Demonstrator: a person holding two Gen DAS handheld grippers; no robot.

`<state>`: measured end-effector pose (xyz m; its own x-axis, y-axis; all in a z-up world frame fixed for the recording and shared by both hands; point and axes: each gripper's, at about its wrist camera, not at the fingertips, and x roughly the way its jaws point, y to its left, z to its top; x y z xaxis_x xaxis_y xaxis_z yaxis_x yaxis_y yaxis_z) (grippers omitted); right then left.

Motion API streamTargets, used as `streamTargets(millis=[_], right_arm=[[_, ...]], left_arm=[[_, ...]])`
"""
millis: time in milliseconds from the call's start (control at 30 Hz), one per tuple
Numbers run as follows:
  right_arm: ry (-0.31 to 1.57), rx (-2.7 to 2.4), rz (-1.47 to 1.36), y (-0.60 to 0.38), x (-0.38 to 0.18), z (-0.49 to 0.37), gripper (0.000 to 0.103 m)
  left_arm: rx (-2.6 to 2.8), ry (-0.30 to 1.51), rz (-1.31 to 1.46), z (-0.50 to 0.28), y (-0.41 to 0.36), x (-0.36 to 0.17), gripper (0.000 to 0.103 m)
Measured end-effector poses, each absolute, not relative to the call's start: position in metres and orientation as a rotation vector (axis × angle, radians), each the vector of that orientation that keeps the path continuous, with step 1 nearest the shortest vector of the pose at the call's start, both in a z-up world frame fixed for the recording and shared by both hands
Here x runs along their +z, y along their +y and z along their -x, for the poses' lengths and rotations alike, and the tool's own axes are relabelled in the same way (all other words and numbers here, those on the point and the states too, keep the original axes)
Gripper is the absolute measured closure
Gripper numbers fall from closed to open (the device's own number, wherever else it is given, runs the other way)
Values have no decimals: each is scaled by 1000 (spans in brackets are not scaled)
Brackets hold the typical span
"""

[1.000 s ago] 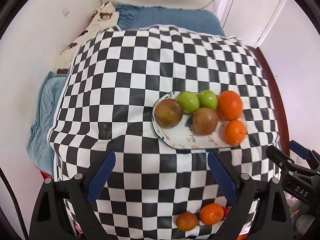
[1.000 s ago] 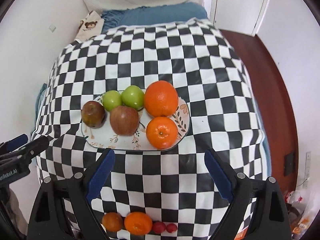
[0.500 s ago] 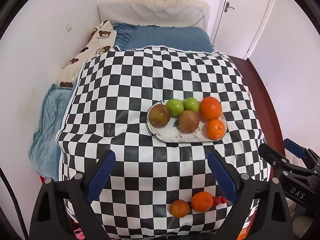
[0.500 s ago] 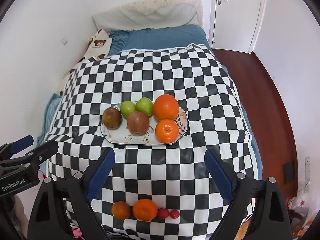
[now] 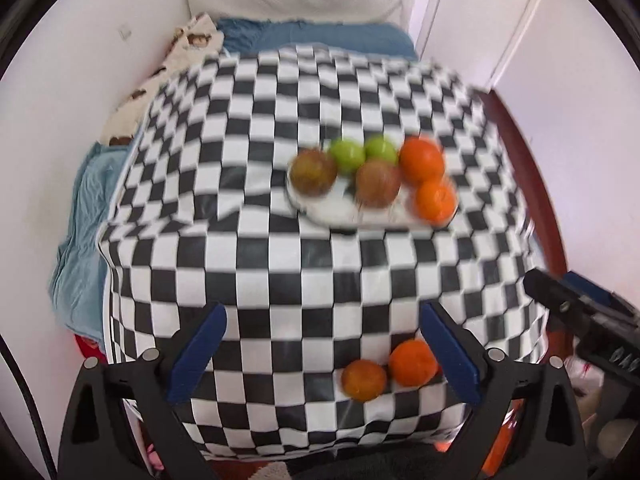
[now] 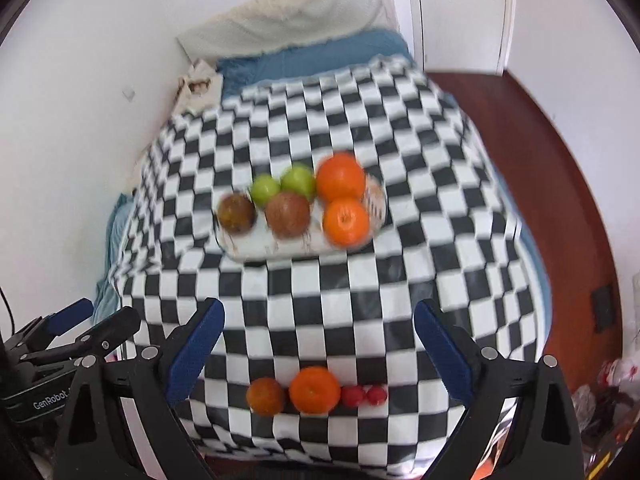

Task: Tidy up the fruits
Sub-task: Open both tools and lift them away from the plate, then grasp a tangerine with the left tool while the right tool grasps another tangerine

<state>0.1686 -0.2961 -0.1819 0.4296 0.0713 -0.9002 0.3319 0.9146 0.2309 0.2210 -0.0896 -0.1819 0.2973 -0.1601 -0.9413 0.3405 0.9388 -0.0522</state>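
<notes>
An oval white plate (image 5: 344, 216) (image 6: 256, 250) sits mid-table on the checkered cloth. It holds two green apples (image 5: 347, 155) (image 6: 265, 189), two red-brown apples (image 5: 313, 171) (image 6: 287, 215) and two oranges (image 5: 422, 159) (image 6: 340, 177). Near the front edge lie a dark orange (image 5: 363, 379) (image 6: 265, 396), a brighter orange (image 5: 413, 362) (image 6: 314, 389) and two small red fruits (image 6: 363, 395). My left gripper (image 5: 322, 348) and right gripper (image 6: 316, 346) are open and empty, held above the front edge, well back from the plate.
The checkered table (image 5: 280, 264) stands against a bed with blue sheet (image 5: 316, 38) and pillow (image 6: 296, 12). A white door (image 6: 460, 12) and red-brown floor (image 6: 560, 168) lie to the right. Each gripper shows in the other's view: the right (image 5: 584, 312), the left (image 6: 60, 340).
Both grippers have pulled back and up from the table; the plate looks smaller and farther, and the loose fruit at the front edge shows more fully. Both stay open.
</notes>
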Motion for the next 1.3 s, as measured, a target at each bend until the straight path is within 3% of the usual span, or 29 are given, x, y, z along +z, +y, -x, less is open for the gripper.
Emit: streamTargets(millis=[133, 200, 267, 400, 467, 500, 600, 733, 933, 1300], right_arm=[[1196, -155, -483, -305, -223, -158, 7], [1230, -150, -495, -307, -240, -155, 25], [1271, -134, -530, -309, -258, -151, 33], [1319, -114, -567, -309, -283, -144, 34], [1337, -112, -582, -308, -293, -141, 33], [1347, -107, -587, -306, -297, -140, 34], [1367, -101, -599, -304, -306, -140, 33], [1396, -86, -613, -301, -317, -144, 33], [1449, -33, -591, -286, -331, -153, 33], [1557, 18, -373, -241, -365, -178, 33]], left_arm=[[-361, 1388, -199, -212, -97, -239, 4], [-376, 1467, -216, -204, -103, -266, 4], [-390, 1554, -207, -198, -108, -294, 4], [-396, 1684, -120, -198, -108, -337, 4], [-396, 1714, -56, -200, -106, -350, 14], [-392, 1724, -32, -199, -105, -355, 27], [-428, 1743, 15, -196, -107, -362, 49], [-421, 1686, -108, -191, -115, -351, 50], [-270, 1602, -134, -214, -62, -334, 50], [-254, 1677, 2, -223, -48, -356, 49]])
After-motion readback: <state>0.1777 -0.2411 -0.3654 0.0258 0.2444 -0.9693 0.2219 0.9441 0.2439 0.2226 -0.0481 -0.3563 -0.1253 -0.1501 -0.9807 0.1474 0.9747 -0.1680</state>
